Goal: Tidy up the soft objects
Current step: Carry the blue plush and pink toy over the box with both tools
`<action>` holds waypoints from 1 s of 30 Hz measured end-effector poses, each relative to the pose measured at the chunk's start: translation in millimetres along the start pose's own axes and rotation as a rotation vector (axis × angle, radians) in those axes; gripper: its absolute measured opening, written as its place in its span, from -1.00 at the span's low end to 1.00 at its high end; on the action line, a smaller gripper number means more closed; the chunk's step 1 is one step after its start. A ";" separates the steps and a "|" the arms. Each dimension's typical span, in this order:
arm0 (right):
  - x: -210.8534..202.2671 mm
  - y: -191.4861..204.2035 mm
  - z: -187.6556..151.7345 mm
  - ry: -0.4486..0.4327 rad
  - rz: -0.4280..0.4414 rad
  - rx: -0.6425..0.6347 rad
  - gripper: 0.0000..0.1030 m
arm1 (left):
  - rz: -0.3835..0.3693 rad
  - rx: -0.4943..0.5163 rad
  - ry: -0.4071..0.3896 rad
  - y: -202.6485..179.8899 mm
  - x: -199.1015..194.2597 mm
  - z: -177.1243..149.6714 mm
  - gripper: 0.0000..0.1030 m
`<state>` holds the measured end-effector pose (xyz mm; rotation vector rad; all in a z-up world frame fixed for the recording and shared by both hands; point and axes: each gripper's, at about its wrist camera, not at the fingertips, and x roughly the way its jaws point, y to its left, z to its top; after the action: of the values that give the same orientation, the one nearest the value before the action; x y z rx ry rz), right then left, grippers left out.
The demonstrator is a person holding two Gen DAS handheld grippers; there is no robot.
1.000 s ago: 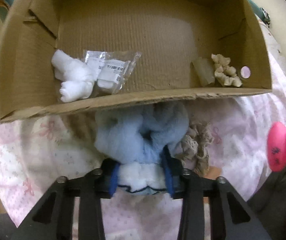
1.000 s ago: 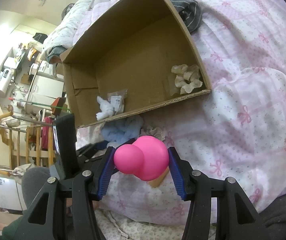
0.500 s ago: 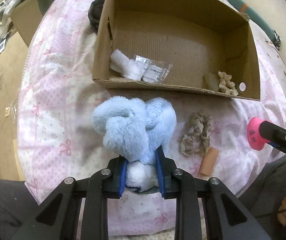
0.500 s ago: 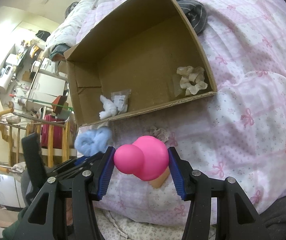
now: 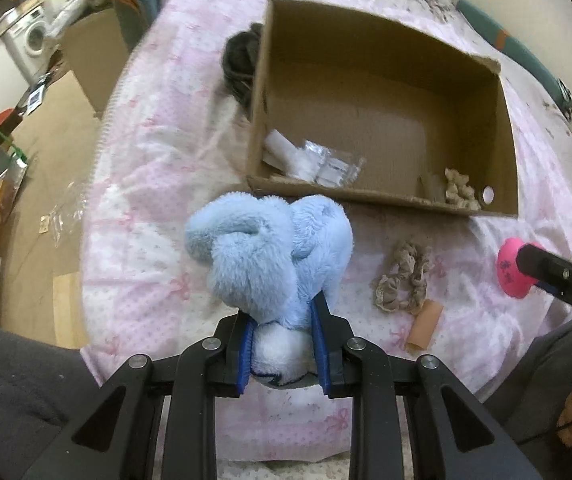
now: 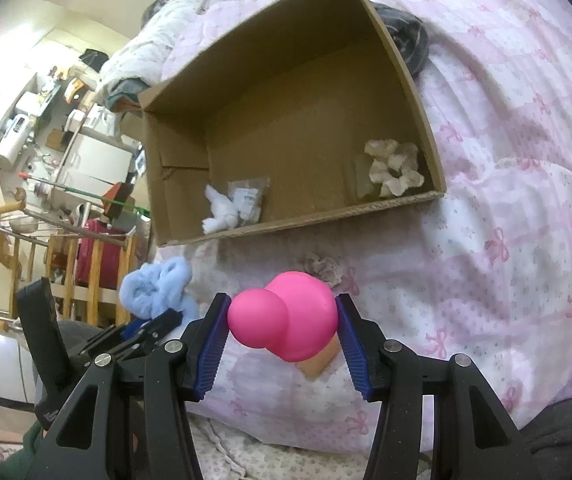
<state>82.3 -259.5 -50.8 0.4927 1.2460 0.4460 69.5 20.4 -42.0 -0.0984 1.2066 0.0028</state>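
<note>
My left gripper (image 5: 281,320) is shut on a fluffy light-blue plush (image 5: 269,252) and holds it above the pink bedspread, in front of the open cardboard box (image 5: 382,196). The plush also shows in the right wrist view (image 6: 153,288). My right gripper (image 6: 283,320) is shut on a pink squishy toy (image 6: 286,320), which also shows in the left wrist view (image 5: 510,272), and holds it above the bed. A beige lace scrunchie (image 5: 404,280) and a tan sponge piece (image 5: 424,330) lie on the bed before the box.
Inside the box lie a white soft item with a clear packet (image 6: 233,204) at the left and a cream scrunchie (image 6: 394,168) at the right. A dark garment (image 5: 239,60) lies beside the box. The bed edge drops to the floor at the left (image 5: 45,152).
My left gripper has lifted the blue plush off the bed and pulled back from the box, which now looks farther away. My right gripper has held the pink toy almost still.
</note>
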 end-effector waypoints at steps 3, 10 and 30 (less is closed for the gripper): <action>-8.2 4.0 -2.6 -0.019 0.016 -0.023 0.08 | -0.002 -0.007 -0.020 -0.4 -11.0 7.4 -0.55; -18.5 6.1 0.4 -0.064 0.057 -0.021 0.08 | -0.002 0.060 -0.086 -9.9 -25.0 29.5 -0.55; -48.6 30.9 38.6 -0.206 0.073 -0.095 0.08 | -0.038 0.108 -0.186 -10.5 -26.0 94.8 -0.55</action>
<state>105.3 -266.4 14.3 0.4914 1.0062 0.5005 149.2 18.6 16.5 -0.0255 1.0166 -0.0845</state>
